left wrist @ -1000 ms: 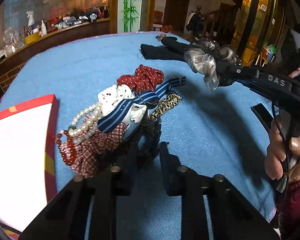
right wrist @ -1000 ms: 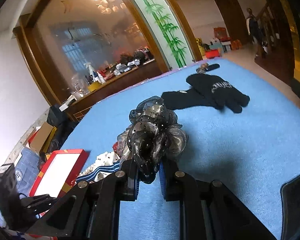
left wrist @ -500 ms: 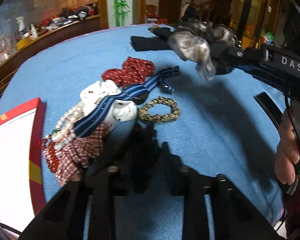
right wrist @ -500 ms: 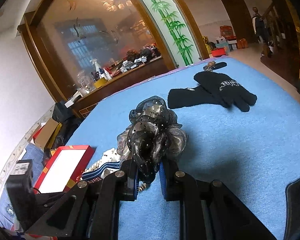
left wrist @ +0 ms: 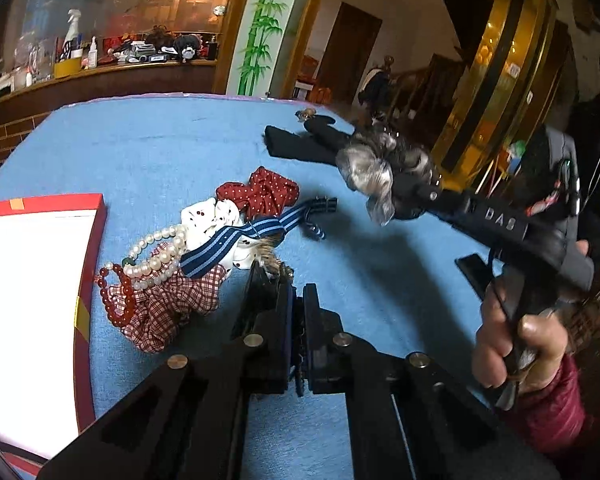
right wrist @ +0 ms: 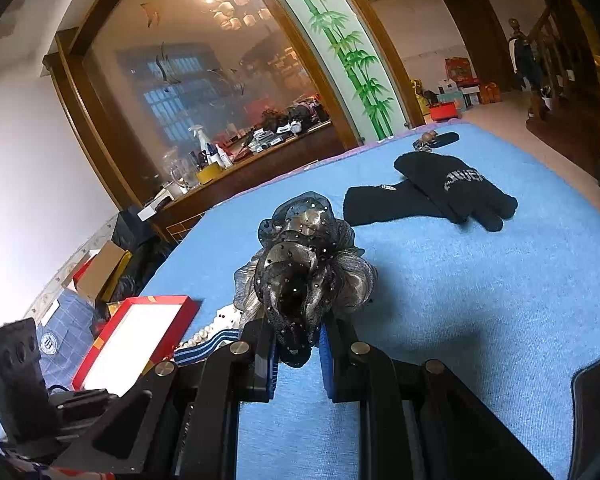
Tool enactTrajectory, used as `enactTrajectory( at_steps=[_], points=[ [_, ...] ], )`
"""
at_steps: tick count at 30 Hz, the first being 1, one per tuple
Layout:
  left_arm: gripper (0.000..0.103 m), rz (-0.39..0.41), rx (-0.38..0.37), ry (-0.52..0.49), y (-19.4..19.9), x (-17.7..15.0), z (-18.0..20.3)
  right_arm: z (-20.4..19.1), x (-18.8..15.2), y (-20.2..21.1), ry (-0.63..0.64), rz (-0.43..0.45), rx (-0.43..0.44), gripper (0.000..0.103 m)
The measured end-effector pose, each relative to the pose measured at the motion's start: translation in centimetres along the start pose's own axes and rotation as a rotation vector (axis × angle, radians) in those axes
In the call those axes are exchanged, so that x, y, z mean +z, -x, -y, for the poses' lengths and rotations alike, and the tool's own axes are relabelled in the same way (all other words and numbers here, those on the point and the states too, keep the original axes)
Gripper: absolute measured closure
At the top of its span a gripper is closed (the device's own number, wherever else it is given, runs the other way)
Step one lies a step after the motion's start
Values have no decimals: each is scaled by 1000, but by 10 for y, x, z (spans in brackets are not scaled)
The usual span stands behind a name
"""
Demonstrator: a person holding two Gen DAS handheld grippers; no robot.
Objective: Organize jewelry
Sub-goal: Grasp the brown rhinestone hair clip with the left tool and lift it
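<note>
My left gripper hangs over the blue cloth beside a jewelry pile. Its jaws are closing to shut, and a gold chain bracelet bunches at the tips with a strand caught between the pads. The pile holds pearl strands, a red bead bracelet, a red checked scrunchie, a blue striped band and a red dotted scrunchie. My right gripper is shut on a black-and-silver gauze scrunchie, held above the cloth to the right of the pile.
A red box with a white inside lies open at the left of the pile. Black gloves and a small key bunch lie at the far side of the blue table. A person's hand grips the right tool.
My left gripper has moved onto the gold bracelet and its jaws have closed. The bracelet no longer lies flat; it is bunched at the tips. The right gripper has kept still.
</note>
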State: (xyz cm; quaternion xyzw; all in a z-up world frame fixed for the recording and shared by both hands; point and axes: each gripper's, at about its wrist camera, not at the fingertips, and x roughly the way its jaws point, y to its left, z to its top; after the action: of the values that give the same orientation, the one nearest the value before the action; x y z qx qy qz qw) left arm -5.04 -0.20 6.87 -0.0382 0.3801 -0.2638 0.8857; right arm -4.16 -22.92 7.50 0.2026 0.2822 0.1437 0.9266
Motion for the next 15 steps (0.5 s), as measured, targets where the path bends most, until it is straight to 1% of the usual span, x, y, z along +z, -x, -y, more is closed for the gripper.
enactTrajectory(
  at_steps=[5,7,9,11,13,14,15],
  points=[
    [98,-72,9,11,-6,-4,-2,0,0,0,-2,0,3,85],
    [98,-112,0,-8,-6,-9,-2,0,0,0,-1,0,1,85],
    [98,-126,22,-28,-5,-15,-2,0,-1,0,-4,-3,6,85],
    [98,-143,29,-37,-6,-20,-2,1,-1,0,-4,-5,10,85],
    [94,-149,40,-46,-6,-25,-1,0,-1,-1,2,-7,12,85],
    [86,-156,44,-54,-6,-27,-1,0,-1,-1,4,-7,11,85],
    [72,-160,50,-64,-5,-29,1,0,-1,0,5,-7,11,85]
  ],
)
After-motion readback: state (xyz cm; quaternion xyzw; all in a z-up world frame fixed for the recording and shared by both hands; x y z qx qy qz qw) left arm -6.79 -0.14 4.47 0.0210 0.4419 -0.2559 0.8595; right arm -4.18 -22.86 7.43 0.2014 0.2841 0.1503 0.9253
